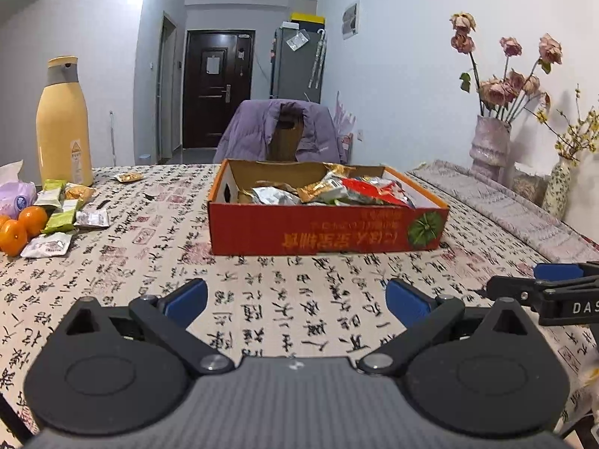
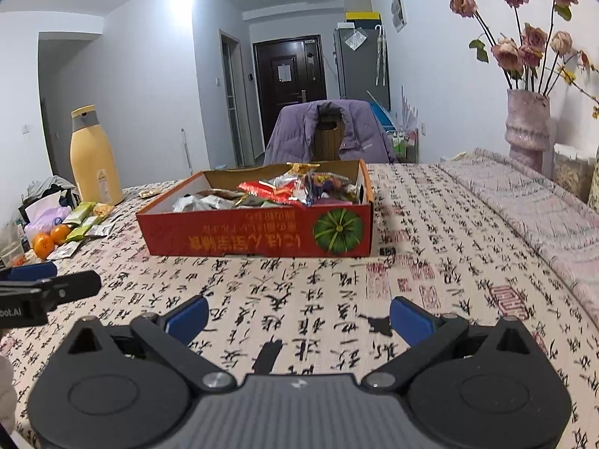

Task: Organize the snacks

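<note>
A red cardboard box (image 1: pixel 322 230) full of snack packets (image 1: pixel 329 189) stands on the table ahead; it also shows in the right wrist view (image 2: pixel 258 234). Loose snack packets (image 1: pixel 60 213) lie at the far left, also in the right wrist view (image 2: pixel 84 220). One small packet (image 1: pixel 129 177) lies alone behind them. My left gripper (image 1: pixel 297 299) is open and empty, low over the tablecloth before the box. My right gripper (image 2: pixel 299 318) is open and empty, beside it to the right. Each gripper shows at the edge of the other's view.
A yellow bottle (image 1: pixel 63 123), oranges (image 1: pixel 22 226) and a tissue pack (image 1: pixel 15 194) stand at the left. Vases of dried flowers (image 2: pixel 528 127) stand at the right on a folded cloth. A chair with a purple jacket (image 1: pixel 280 131) is behind the table.
</note>
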`<action>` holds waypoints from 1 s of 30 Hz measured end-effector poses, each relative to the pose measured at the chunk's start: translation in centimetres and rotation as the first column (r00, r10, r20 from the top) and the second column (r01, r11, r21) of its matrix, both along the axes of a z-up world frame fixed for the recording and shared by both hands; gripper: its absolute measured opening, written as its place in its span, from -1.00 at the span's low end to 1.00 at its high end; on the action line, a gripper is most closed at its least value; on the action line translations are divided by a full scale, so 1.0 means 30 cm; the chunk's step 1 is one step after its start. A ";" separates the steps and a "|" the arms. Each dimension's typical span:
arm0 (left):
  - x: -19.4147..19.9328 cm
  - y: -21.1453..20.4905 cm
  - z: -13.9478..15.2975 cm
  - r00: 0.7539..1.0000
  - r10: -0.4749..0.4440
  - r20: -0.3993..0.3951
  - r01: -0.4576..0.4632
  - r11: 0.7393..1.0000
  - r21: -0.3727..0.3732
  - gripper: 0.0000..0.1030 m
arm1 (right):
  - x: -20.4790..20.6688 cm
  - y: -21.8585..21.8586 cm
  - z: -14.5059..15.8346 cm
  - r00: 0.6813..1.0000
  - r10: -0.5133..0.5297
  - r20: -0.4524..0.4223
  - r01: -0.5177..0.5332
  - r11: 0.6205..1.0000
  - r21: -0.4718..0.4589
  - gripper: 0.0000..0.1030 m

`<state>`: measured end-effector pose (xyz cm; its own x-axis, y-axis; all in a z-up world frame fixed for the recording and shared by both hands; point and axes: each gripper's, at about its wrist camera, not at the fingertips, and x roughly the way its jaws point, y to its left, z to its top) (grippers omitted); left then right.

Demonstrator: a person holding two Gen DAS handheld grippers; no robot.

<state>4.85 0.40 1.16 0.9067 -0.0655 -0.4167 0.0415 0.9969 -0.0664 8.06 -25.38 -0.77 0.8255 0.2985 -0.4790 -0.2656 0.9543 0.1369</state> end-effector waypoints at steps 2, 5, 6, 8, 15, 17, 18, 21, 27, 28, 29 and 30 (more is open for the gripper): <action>-0.007 -0.006 -0.002 1.000 -0.005 -0.001 0.005 1.000 -0.001 1.00 | -0.006 0.000 -0.004 1.000 -0.001 -0.002 0.001 1.000 -0.002 1.00; -0.013 -0.011 -0.004 1.000 -0.009 -0.007 0.009 1.000 0.000 1.00 | -0.013 -0.002 -0.006 1.000 -0.001 -0.004 0.001 1.000 -0.002 1.00; -0.013 -0.010 -0.003 1.000 -0.008 -0.008 0.008 1.000 -0.002 1.00 | -0.015 -0.003 -0.006 1.000 -0.002 -0.004 0.002 1.000 -0.002 1.00; -0.017 -0.011 -0.003 1.000 -0.007 -0.008 0.007 1.000 -0.004 1.00 | -0.016 -0.005 -0.007 1.000 -0.003 -0.006 0.003 1.000 -0.001 1.00; -0.027 -0.023 -0.003 1.000 -0.020 -0.007 0.020 1.000 0.000 1.00 | -0.015 -0.011 -0.008 1.000 -0.007 -0.011 0.007 1.000 0.001 1.00; -0.027 -0.024 -0.004 1.000 -0.021 -0.009 0.021 1.000 0.001 1.00 | -0.015 -0.011 -0.008 1.000 -0.006 -0.011 0.006 1.000 0.000 1.00; -0.026 -0.024 -0.004 1.000 -0.021 -0.009 0.021 1.000 0.001 1.00 | -0.015 -0.011 -0.009 1.000 -0.006 -0.011 0.006 1.000 0.000 1.00; -0.026 -0.024 -0.004 1.000 -0.022 -0.009 0.022 1.000 0.000 1.00 | -0.015 -0.011 -0.009 1.000 -0.006 -0.011 0.006 1.000 0.000 1.00; -0.026 -0.025 -0.004 1.000 -0.021 -0.009 0.021 1.000 0.001 1.00 | -0.015 -0.010 -0.010 1.000 -0.006 -0.012 0.006 1.000 0.000 1.00; -0.026 -0.025 -0.004 1.000 -0.021 -0.009 0.021 1.000 0.002 1.00 | -0.015 -0.010 -0.011 1.000 -0.006 -0.013 0.006 1.000 -0.001 1.00; -0.026 -0.025 -0.005 1.000 -0.022 -0.009 0.022 1.000 0.002 1.00 | -0.015 -0.010 -0.011 1.000 -0.005 -0.013 0.005 1.000 -0.001 1.00; -0.026 -0.025 -0.004 1.000 -0.022 -0.009 0.022 1.000 0.000 1.00 | -0.015 -0.010 -0.012 1.000 -0.005 -0.013 0.005 1.000 -0.001 1.00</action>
